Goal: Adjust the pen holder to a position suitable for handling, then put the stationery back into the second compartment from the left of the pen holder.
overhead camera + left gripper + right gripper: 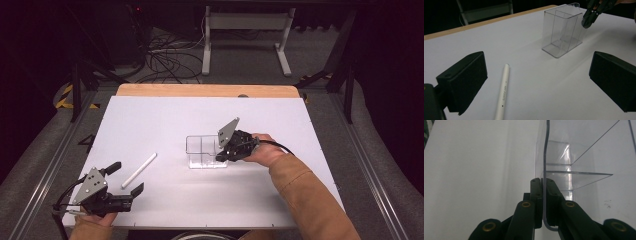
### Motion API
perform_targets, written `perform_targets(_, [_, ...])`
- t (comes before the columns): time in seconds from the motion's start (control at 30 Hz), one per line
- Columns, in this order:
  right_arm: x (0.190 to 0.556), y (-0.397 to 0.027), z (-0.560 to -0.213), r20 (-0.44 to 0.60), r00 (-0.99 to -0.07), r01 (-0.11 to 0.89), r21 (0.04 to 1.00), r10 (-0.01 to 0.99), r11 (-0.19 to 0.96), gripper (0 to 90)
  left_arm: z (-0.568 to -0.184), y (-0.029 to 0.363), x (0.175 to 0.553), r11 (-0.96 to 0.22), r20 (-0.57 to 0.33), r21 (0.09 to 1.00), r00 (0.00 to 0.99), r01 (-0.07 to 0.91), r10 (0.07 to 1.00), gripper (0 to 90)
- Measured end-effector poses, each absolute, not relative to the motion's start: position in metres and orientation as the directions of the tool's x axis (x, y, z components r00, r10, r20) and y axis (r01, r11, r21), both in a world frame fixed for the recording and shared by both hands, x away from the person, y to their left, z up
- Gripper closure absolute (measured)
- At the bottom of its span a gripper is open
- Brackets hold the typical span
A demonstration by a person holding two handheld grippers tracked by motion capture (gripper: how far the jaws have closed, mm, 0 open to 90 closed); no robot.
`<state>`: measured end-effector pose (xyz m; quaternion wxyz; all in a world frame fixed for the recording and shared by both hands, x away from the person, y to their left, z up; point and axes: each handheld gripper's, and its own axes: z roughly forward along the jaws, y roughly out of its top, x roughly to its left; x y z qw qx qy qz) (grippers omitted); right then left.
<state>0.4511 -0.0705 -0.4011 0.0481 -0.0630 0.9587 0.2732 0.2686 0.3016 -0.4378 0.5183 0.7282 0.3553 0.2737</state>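
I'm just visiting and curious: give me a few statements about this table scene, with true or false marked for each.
1. The right tool pinches a wall of the clear box. True.
2. The white pen stands inside the box. False: it lies flat on the table, apart from the box.
3. The left tool has its jaws open, holding nothing. True.
4. The box lies tipped on its side. False: it stands upright, open end up.
5. The box has a divider inside. True.
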Motion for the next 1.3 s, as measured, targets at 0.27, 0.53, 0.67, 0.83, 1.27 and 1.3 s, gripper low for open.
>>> perform_targets(0.27, [0.452, -0.071, -0.401, -0.111, -0.991, -0.126, 0.523, -0.079, 0.843, 86.8, -0.438, 0.301, 0.270, -0.209, 0.028, 0.949, 0.599, 0.234, 0.800, 2.3])
perform_targets(0.53, [0.450, -0.071, -0.401, -0.114, -0.991, -0.123, 0.522, -0.074, 0.844, 86.3, -0.438, 0.300, 0.271, -0.216, 0.035, 0.948, 0.602, 0.232, 0.798, 2.3])
perform_targets(0.67, [0.449, -0.074, -0.398, -0.133, -0.990, -0.113, 0.545, -0.047, 0.830, 67.7, -0.438, 0.300, 0.272, -0.214, 0.031, 0.948, 0.604, 0.233, 0.796, 2.3])
perform_targets(0.83, [0.444, -0.084, -0.386, -0.128, -0.991, -0.058, 0.648, 0.034, 0.759, 40.8, -0.436, 0.301, 0.275, -0.217, 0.030, 0.947, 0.603, 0.239, 0.797, 2.1])
perform_targets(1.27, [0.423, -0.108, -0.362, -0.167, -0.962, 0.004, 0.785, 0.217, 0.619, 21.2, -0.433, 0.301, 0.281, -0.228, 0.039, 0.944, 0.607, 0.237, 0.794, 1.8])
perform_targets(1.3, [0.421, -0.110, -0.361, -0.167, -0.959, 0.006, 0.794, 0.228, 0.608, 20.3, -0.432, 0.301, 0.282, -0.221, 0.027, 0.944, 0.609, 0.246, 0.793, 1.7])
